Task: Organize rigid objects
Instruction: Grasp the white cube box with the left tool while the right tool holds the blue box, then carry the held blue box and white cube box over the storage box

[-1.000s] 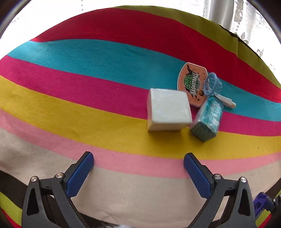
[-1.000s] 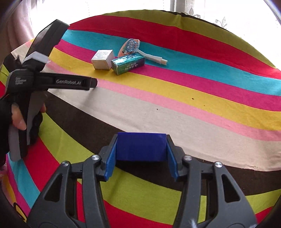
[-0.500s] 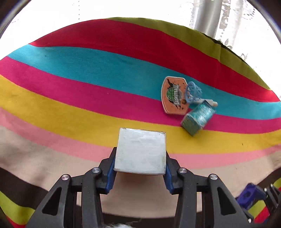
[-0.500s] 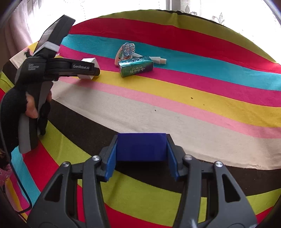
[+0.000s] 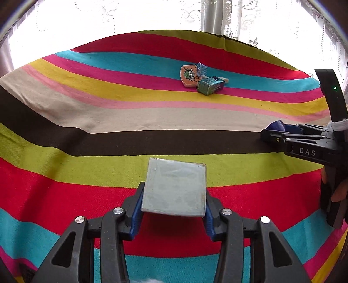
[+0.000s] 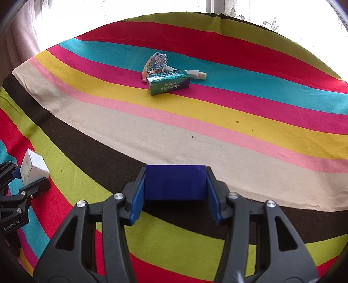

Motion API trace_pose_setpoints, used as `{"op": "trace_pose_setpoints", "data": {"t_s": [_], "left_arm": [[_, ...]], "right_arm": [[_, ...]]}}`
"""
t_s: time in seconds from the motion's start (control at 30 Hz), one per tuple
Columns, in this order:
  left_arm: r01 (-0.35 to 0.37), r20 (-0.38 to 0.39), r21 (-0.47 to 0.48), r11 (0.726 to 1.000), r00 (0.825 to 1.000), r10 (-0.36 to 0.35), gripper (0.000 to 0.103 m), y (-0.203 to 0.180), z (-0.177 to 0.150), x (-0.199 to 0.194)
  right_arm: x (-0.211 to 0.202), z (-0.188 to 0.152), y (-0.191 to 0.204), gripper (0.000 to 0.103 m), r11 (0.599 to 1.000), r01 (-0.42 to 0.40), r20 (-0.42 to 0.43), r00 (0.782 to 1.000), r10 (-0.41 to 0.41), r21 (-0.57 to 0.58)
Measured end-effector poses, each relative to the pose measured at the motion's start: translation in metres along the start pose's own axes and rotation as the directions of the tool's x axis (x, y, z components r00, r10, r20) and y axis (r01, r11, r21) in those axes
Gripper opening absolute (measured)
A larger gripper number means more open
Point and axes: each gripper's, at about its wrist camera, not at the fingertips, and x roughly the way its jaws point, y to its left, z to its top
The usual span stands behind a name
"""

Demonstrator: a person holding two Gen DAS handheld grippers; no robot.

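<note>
1. Cloth [image 5: 65, 174] with broad stripes of red, lime, brown, beige, pink, yellow, magenta and turquoise covers the whole surface; behind its far edge hang pale lace curtains [image 5: 130, 15] against bright light.
2. The left gripper [image 5: 173, 202] is clamped on a pale square box [image 5: 174, 188], blue pads against the box's two sides, lifted over the near red and lime stripes.
3. The right gripper [image 6: 175, 193] is clamped on a dark blue block [image 6: 175, 181] over the brown stripe, its pads against the block's sides.
4. A teal carton [image 6: 168, 83] lies on its side on the far magenta stripe, well apart from both grippers.
5. A toy basketball backboard [image 5: 189, 76] with a blue net hoop [image 6: 159, 59] lies just behind the carton, touching it.
6. A white stick-like piece [image 6: 196, 74] pokes out from behind the carton on the turquoise stripe.
</note>
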Motion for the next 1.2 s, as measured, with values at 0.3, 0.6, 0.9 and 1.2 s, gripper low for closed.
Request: {"op": "trace_pose_setpoints", "data": {"t_s": [0.3, 0.6, 0.9, 1.2], "left_arm": [[0.008, 0.003, -0.010, 1.000, 1.000, -0.008, 0.047, 0.005, -0.008, -0.010], [0.073, 0.017, -0.048, 0.996, 0.997, -0.072, 0.047, 0.001, -0.038, -0.046], [0.114, 0.052, -0.006, 0.994, 0.992, -0.113, 0.047, -0.013, -0.060, -0.086], [0.139, 0.073, 0.067, 0.988, 0.987, -0.144, 0.047, -0.042, -0.076, -0.116]], "right_arm": [[-0.002, -0.002, 0.003, 0.054, 1.000, 0.017, 0.001, 1.000, -0.017, 0.006], [-0.049, -0.043, 0.023, 0.054, 0.987, -0.023, 0.018, 1.000, 0.021, 0.156], [-0.094, -0.084, 0.039, 0.054, 0.989, -0.014, 0.020, 1.000, 0.011, 0.147], [-0.140, -0.115, 0.036, 0.054, 0.989, -0.007, 0.060, 0.998, -0.002, 0.150]]}}
